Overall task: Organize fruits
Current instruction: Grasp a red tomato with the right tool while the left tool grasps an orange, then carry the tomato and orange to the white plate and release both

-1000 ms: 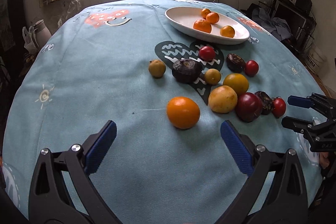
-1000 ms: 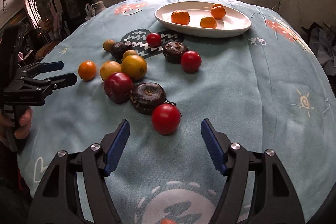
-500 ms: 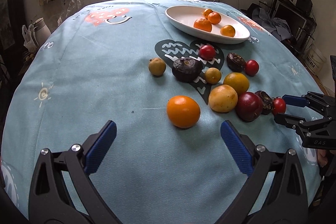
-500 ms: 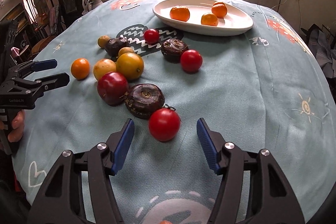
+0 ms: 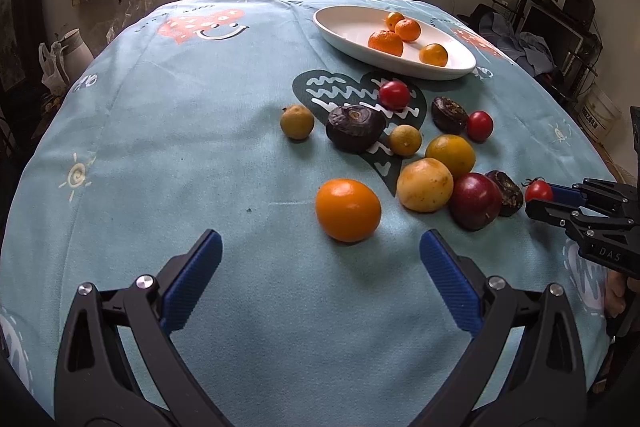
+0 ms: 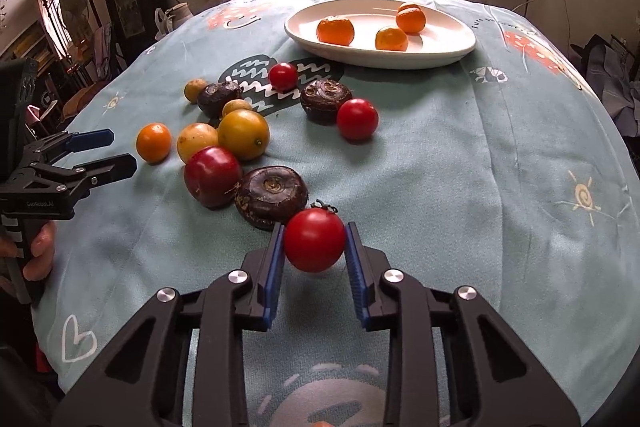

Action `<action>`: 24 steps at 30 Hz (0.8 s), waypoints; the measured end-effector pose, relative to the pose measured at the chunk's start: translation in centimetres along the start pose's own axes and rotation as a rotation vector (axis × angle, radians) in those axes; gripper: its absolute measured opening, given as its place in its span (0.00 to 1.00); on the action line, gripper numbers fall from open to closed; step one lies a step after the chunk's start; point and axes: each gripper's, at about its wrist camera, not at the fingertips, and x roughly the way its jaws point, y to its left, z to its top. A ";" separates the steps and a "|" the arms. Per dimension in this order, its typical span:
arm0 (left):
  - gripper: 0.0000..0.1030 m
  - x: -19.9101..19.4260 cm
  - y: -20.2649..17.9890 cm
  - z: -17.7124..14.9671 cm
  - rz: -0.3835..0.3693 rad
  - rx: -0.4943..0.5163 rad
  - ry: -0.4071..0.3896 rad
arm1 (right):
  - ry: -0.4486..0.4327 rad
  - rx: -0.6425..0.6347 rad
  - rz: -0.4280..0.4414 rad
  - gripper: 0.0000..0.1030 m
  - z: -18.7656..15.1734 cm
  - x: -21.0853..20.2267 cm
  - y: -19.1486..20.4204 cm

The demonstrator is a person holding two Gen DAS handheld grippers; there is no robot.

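My right gripper [image 6: 314, 247] is shut on a red tomato [image 6: 315, 239] just off a dark brown fruit [image 6: 271, 195]; it also shows in the left wrist view [image 5: 540, 197]. My left gripper [image 5: 320, 259] is open and empty, just short of an orange [image 5: 347, 209]. Loose fruits lie in a cluster: a yellow fruit [image 5: 425, 184], a dark red plum [image 5: 475, 200], a yellow-orange fruit [image 5: 450, 155], more tomatoes [image 6: 357, 119] and dark fruits [image 5: 355, 128]. A white oval plate [image 6: 304, 33] at the far side holds several oranges [image 6: 335, 31].
The table is covered by a light blue printed cloth [image 5: 180, 131]. A window and curtains stand behind the far edge. A pale jug [image 5: 72, 47] stands off the table's left side, and shelves with clutter [image 5: 560, 27] are at the right.
My right gripper moved forward and closed its fingers onto the red tomato. My left gripper stayed open and hardly moved.
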 end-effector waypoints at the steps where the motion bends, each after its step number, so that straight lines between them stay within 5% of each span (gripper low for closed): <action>1: 0.98 0.1 0.0 0.1 -0.009 0.001 0.003 | -0.007 0.012 0.009 0.29 -0.1 -0.2 -0.2; 6: 0.92 0.2 -0.8 0.8 -0.007 0.047 -0.028 | -0.013 0.065 0.037 0.29 -0.4 -0.5 -1.3; 13: 0.57 2.0 -1.3 1.6 -0.003 0.081 0.032 | -0.020 0.076 0.048 0.29 -0.5 -0.7 -1.4; 24: 0.45 2.9 -1.6 1.7 0.006 0.097 0.059 | -0.011 0.103 0.072 0.29 -0.4 -0.6 -2.0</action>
